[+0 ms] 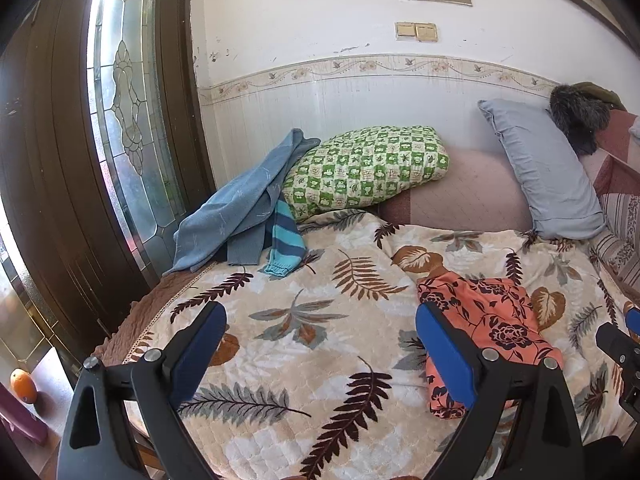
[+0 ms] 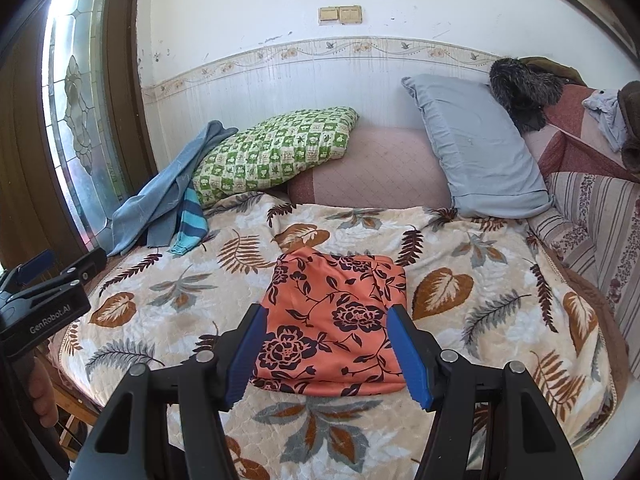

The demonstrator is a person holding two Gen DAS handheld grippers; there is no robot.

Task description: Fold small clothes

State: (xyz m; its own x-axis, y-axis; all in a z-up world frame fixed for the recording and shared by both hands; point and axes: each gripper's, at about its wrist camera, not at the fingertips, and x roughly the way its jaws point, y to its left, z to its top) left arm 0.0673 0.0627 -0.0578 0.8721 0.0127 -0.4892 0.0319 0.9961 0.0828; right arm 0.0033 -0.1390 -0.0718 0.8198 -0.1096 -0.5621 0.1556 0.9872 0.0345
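While both grippers hang above a bed spread with a leaf-print blanket (image 2: 460,248), an orange floral garment (image 2: 336,320) lies on it already folded into a compact rectangle, near the front edge. The right gripper (image 2: 326,354) is poised directly over the garment's near half, its jaws apart and straddling the cloth's width, gripping nothing. The left gripper (image 1: 320,344) hovers to the left of the garment over bare blanket, jaws likewise wide apart and empty.

The fold looks done or nearly so — the risk now, by this reading, is undoing it. A jaw closing on only the top layer could peel the bundle open, and a pad dragging across the plush blanket could bunch the bedding and skew the edges. The garment's thin, slippery-looking fabric may also slide off itself if lifted from one side.

Behind and to the left of the garment, a pile of blue knitwear (image 1: 236,208) with a striped teal sleeve (image 1: 284,240) slumps against a green checked pillow (image 1: 368,168) — probably the next pieces to fold. A grey-blue pillow (image 2: 476,144) leans on the wall behind and to the right of the garment, with a dark furry item (image 2: 520,84) beyond it. Nothing lies between the grippers and the cloth, though reaching the knitwear means crossing open blanket toward the glazed door (image 1: 124,92).
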